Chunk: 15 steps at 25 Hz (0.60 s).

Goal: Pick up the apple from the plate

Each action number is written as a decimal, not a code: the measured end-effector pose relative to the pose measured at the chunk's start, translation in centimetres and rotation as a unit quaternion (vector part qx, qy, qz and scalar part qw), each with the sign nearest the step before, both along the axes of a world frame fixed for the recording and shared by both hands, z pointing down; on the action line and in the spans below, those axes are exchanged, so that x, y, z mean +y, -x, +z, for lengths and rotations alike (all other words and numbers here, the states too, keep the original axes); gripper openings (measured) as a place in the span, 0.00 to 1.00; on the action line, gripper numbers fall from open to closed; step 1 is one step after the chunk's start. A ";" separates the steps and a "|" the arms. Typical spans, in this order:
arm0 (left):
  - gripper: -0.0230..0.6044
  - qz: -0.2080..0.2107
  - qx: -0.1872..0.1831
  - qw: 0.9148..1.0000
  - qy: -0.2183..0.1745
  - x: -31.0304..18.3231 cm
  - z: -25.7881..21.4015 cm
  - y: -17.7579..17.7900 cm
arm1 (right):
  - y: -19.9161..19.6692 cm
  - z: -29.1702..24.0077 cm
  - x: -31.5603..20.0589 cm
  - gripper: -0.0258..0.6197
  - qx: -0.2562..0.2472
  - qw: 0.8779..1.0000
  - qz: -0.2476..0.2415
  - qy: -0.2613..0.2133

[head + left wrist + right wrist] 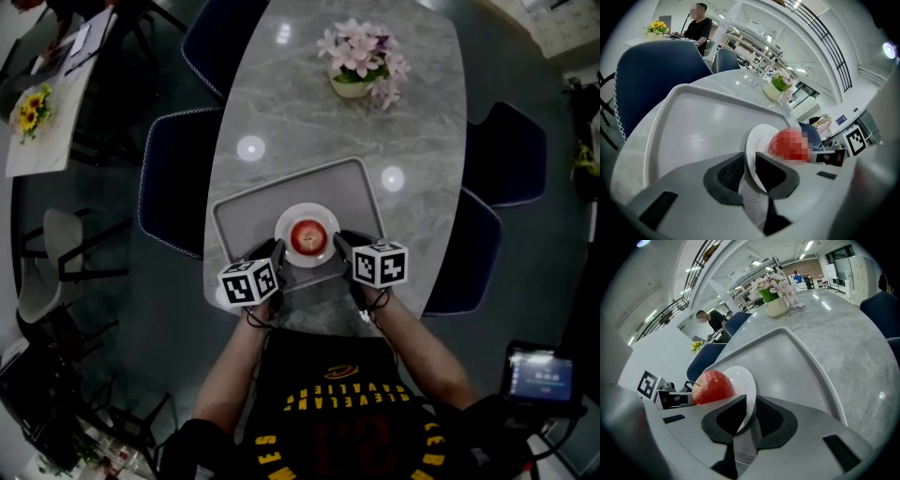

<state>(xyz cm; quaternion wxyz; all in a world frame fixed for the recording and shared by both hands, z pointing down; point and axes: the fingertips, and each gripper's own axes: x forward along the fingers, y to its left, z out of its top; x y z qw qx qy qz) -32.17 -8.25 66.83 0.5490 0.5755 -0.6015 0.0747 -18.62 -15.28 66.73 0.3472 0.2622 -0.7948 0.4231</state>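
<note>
Though unclear overhead, gripper views show left tongs (751,169) and right tongs (746,416) clamping the plate (754,140).

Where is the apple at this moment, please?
In the head view, the apple sits on the white plate in the grey tray, between the left gripper and the right gripper.

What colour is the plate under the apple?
White. The plate shows best in the right gripper view.
</note>
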 end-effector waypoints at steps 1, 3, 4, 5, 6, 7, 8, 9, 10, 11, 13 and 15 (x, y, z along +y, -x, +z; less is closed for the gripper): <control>0.15 0.000 0.003 1.000 0.001 0.0 0.0 0.0 | 0.1 0.0 0.0 0.13 0.000 1.000 0.003 0.007; 0.15 -0.004 0.014 1.000 0.004 -0.1 0.0 -0.1 | 0.3 0.0 -0.1 0.13 -0.004 1.000 0.018 0.026; 0.15 -0.007 0.023 1.000 0.005 -0.1 0.0 -0.2 | 0.3 0.1 -0.1 0.13 -0.008 0.999 0.027 0.036; 0.15 -0.012 0.032 0.999 0.005 -0.2 0.1 -0.3 | 0.3 0.2 -0.1 0.13 -0.013 0.998 0.037 0.047; 0.15 -0.019 0.041 0.999 0.007 -0.3 0.2 -0.4 | 0.3 0.3 -0.2 0.13 -0.019 0.997 0.046 0.057; 0.15 -0.027 0.049 0.998 0.012 -0.3 0.2 -0.4 | 0.2 0.4 -0.2 0.13 -0.024 0.996 0.055 0.067; 0.15 -0.037 0.058 0.997 0.018 -0.3 0.3 -0.3 | 0.2 0.4 -0.2 0.13 -0.029 0.995 0.064 0.078; 0.15 -0.048 0.067 0.996 0.025 -0.3 0.4 -0.3 | 0.1 0.5 -0.1 0.11 -0.033 0.993 0.072 0.088; 0.14 -0.057 0.074 0.995 0.031 -0.3 0.4 -0.2 | 0.0 0.6 -0.1 0.10 -0.036 0.991 0.080 0.098; 0.12 -0.062 0.078 0.994 0.035 -0.3 0.5 -0.1 | -0.1 0.6 0.0 0.10 -0.039 0.990 0.086 0.105; 0.11 -0.060 0.079 0.994 0.041 -0.4 0.5 0.1 | -0.1 0.6 0.2 0.10 -0.042 0.988 0.094 0.116; 0.11 -0.054 0.076 0.995 0.044 -0.4 0.5 0.1 | -0.2 0.7 0.4 0.10 -0.044 0.987 0.099 0.121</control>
